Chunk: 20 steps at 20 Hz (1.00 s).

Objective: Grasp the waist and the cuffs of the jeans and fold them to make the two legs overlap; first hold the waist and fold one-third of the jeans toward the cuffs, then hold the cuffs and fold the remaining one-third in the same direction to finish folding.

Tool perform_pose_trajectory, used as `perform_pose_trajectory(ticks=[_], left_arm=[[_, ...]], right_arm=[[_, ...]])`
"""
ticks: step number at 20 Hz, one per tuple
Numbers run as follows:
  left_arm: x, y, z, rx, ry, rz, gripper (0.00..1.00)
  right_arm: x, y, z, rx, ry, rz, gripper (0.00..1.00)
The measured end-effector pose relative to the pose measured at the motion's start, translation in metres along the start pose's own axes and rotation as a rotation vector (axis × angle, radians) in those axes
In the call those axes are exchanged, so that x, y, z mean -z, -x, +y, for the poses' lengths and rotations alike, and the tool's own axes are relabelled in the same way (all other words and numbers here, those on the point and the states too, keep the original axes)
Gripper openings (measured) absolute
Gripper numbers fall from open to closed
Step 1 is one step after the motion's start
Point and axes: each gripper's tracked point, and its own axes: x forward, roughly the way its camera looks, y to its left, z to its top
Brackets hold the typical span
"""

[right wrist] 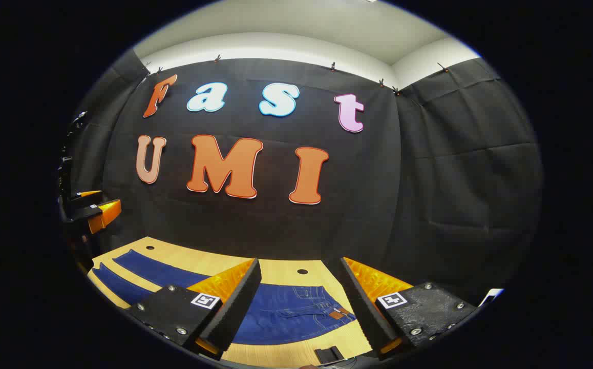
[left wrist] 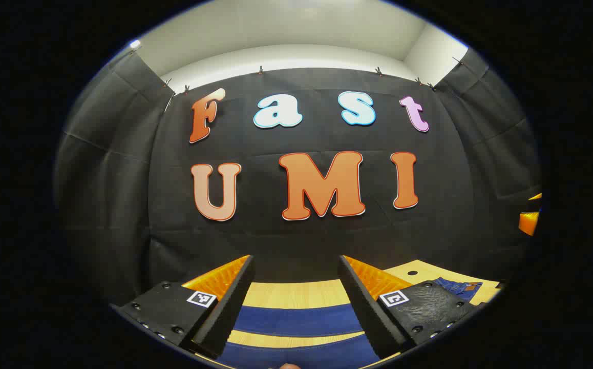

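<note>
Lying flat and unfolded on the desk [right wrist: 281, 353]: jeans [right wrist: 286, 312], dark blue, legs apart and running side by side. Seen in the right gripper view with the waist [right wrist: 335, 310] toward the right, a brown patch at the waistband, and both legs stretching away to the left. Seen in the left gripper view as two blue leg bands [left wrist: 296, 320] crossing the light wood surface, with the waist end [left wrist: 458, 287] at the far right edge.

Poised above the waist region, not touching the cloth: right hand-held gripper [right wrist: 300, 302], fingers spread wide with denim visible in the gap between them. Poised above the legs, likewise clear of the cloth: left hand-held gripper [left wrist: 296, 300], fingers spread wide, nothing between them but desk and denim below. Visible also at the far left of the right gripper view: left hand-held gripper [right wrist: 91, 212], raised over the leg end of the desk.

Near the front desk edge, just below the waist: small dark object [right wrist: 329, 354], identity unclear. Behind the desk: black cloth wall [right wrist: 455, 179].
</note>
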Motion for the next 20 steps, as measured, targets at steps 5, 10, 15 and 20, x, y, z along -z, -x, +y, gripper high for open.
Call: perform_pose_trajectory(ticks=[5, 10, 15, 20], left_arm=[[-0.003, 0.011, 0.007, -0.017, -0.027, -0.008, 1.00], [-0.002, 0.022, 0.029, -0.057, -0.049, -0.005, 1.00], [0.003, 0.030, 0.051, -0.088, -0.049, 0.006, 1.00], [0.011, 0.033, 0.076, -0.115, -0.045, 0.014, 1.00]], right_arm=[[-0.001, 0.000, 0.002, -0.016, 0.008, -0.014, 0.96], [0.003, -0.002, 0.002, -0.018, -0.013, -0.002, 0.96], [0.004, -0.009, 0.012, -0.031, -0.009, 0.008, 0.94], [0.006, -0.014, 0.037, -0.054, -0.005, 0.030, 0.99]])
